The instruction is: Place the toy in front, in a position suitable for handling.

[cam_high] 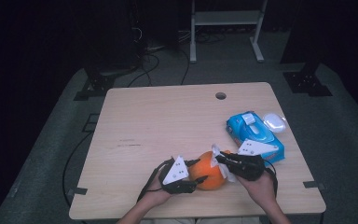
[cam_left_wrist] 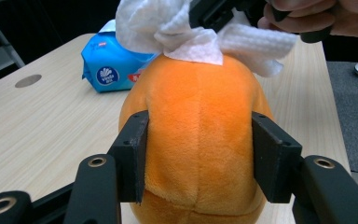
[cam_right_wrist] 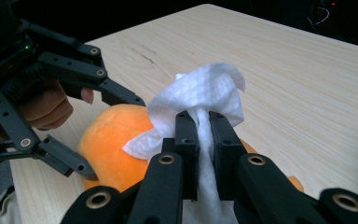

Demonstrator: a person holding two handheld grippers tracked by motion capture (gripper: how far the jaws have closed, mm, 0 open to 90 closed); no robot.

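My left claw pinches the round orange plush fruit by the bench's near edge while my right claw clamps a crumpled white wipe atop it.

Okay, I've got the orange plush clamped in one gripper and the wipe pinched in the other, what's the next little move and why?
Probably drag the white wipe across the top of the orange plush. The right gripper is shut on the wipe, which already rests on the plush's crown, and the left gripper presses on the plush's two sides, so it should stay put under a light stroke.

Lab: dark curtains, floor cables, bare table.
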